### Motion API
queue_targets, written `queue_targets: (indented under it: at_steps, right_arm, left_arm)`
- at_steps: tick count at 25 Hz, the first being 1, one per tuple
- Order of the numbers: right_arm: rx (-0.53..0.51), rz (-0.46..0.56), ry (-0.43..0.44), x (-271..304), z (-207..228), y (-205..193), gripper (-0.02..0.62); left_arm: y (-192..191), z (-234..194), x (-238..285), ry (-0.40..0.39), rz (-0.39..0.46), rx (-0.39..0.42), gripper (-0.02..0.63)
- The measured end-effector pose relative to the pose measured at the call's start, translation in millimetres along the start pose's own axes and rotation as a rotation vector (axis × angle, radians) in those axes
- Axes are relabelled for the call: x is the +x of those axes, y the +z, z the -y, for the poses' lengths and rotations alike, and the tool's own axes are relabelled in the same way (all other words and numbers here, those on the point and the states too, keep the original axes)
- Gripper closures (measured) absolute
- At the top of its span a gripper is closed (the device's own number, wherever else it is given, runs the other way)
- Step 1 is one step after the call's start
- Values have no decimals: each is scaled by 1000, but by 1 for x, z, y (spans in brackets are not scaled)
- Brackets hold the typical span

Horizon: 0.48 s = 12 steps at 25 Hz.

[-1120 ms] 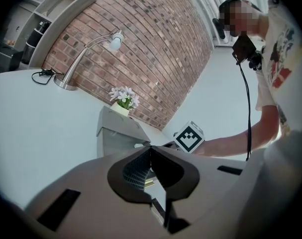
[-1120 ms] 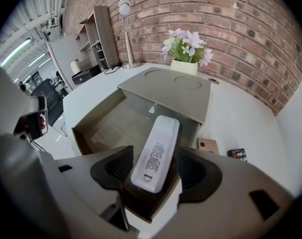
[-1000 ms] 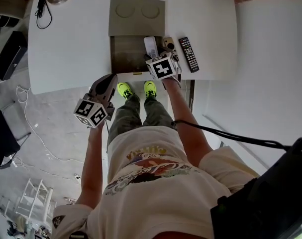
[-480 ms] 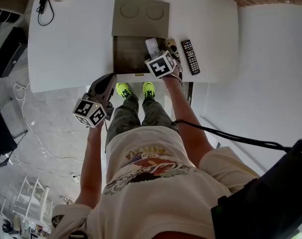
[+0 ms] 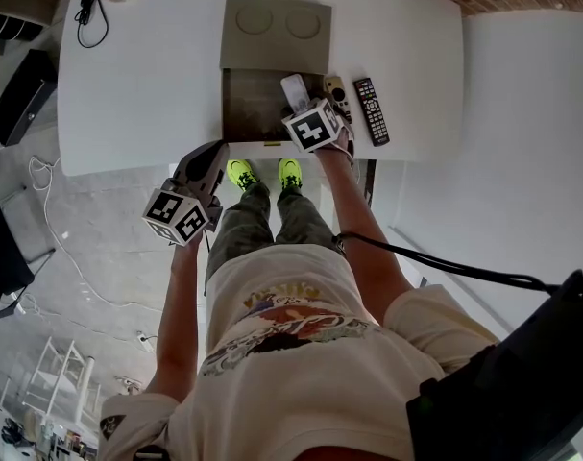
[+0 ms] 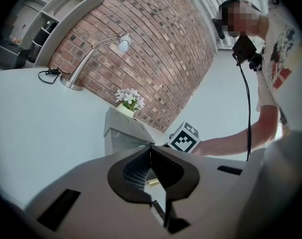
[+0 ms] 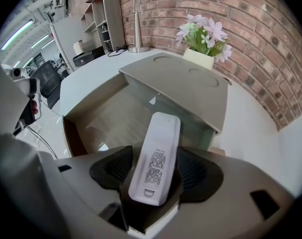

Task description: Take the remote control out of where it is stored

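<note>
Smooth white plastic remote control (image 7: 155,158), faintly glossy with a printed label on its back, is clamped between the jaws of the matt grey plastic right gripper (image 7: 153,171). The dark pads (image 7: 111,169) on either side look finely ribbed and rubbery. Just beyond the jaws is the open storage box (image 7: 106,118), with a wood-grain floor and a flat, matt grey lid (image 7: 180,78). Around it, the smooth white table (image 7: 86,78) shows a soft sheen. Farther ahead, there's a rough red brick wall (image 7: 250,24) and a polished metal lamp (image 7: 139,48).

Head view looks down from high; both gripper views look low across the counter (image 5: 137,84) (sharing the flowers (image 6: 128,99)).
</note>
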State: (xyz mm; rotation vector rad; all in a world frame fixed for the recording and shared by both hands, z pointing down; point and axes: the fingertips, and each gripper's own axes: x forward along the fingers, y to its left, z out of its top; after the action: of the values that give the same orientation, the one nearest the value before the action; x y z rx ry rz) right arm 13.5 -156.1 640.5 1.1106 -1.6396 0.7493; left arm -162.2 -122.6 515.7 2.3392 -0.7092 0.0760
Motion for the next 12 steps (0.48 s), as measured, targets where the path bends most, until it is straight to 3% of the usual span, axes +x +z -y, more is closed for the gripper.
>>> queue_targets:
  at_steps: [12]
  right_arm:
    - [-8, 67, 9, 3, 1, 4, 347]
  left_arm:
    - [-4, 0, -2, 3, -4, -5, 600]
